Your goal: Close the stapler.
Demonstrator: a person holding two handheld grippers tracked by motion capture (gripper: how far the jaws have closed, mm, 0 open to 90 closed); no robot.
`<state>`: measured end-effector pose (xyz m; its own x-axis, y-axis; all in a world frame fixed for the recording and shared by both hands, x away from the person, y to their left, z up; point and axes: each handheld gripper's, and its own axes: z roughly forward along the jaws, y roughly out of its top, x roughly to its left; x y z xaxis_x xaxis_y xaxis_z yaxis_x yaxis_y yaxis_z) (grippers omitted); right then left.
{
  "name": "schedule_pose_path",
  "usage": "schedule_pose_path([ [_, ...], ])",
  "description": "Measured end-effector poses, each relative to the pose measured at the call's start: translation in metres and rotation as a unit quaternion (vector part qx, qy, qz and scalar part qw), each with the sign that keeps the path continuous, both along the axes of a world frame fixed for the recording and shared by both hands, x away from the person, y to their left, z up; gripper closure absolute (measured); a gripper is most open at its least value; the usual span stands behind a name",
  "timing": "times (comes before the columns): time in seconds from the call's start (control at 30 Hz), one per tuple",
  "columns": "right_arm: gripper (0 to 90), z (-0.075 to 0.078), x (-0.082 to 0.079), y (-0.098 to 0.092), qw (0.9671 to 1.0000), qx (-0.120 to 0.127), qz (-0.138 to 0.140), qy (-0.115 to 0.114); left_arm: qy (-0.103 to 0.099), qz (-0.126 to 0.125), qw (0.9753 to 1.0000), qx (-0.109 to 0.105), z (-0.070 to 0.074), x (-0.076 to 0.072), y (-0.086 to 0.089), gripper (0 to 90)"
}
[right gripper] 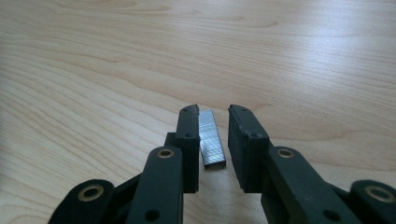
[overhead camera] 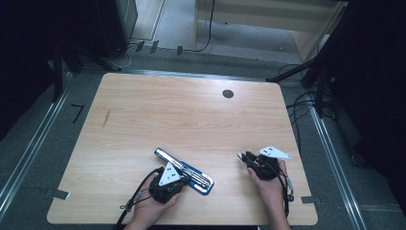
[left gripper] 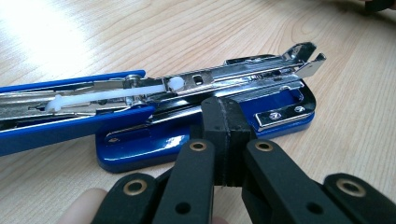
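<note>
- The tabletop (overhead camera: 143, 110) carries all the work near the person's edge, within easy reach of both hands.
- The stapler (left gripper: 205, 112) lies flat there, swung fully open: blue top arm laid out to one side, blue base and chrome staple channel (left gripper: 243, 77) facing up. Opened like this, the channel seems ready for loading.
- The left hand-held gripper (left gripper: 223, 135) has its jaws closed together with nothing between them. Its tip sits at the near edge of the stapler's base, probably to steady it, though whether it truly presses down I cannot tell.
- The right hand-held gripper (right gripper: 214, 140) is partly open, a jaw on either side of the staples (right gripper: 211, 138). It does not yet hold them: one jaw is close against the strip, the other apart.
- The staples rest on bare wood, well apart from the stapler, lengthwise between the jaws, which suits pinching the strip by its long sides.
</note>
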<state>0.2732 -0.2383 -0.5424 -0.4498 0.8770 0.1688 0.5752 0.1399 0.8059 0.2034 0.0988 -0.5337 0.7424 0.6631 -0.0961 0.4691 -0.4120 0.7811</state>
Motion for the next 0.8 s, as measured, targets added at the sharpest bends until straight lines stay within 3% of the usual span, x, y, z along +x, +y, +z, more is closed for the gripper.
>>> schedule_pose_path([
  [0.47,75.7,-0.0063,0.0057,0.0038,0.9996,-0.011,0.017,0.017,0.0,0.0,1.0,0.0,0.0,0.0001,0.0001,90.0],
  [0.8,79.9,-0.0067,0.0056,0.0055,0.9996,-0.015,0.011,0.023,0.0,0.0,1.0,0.0,0.0,0.0,0.0,90.0],
])
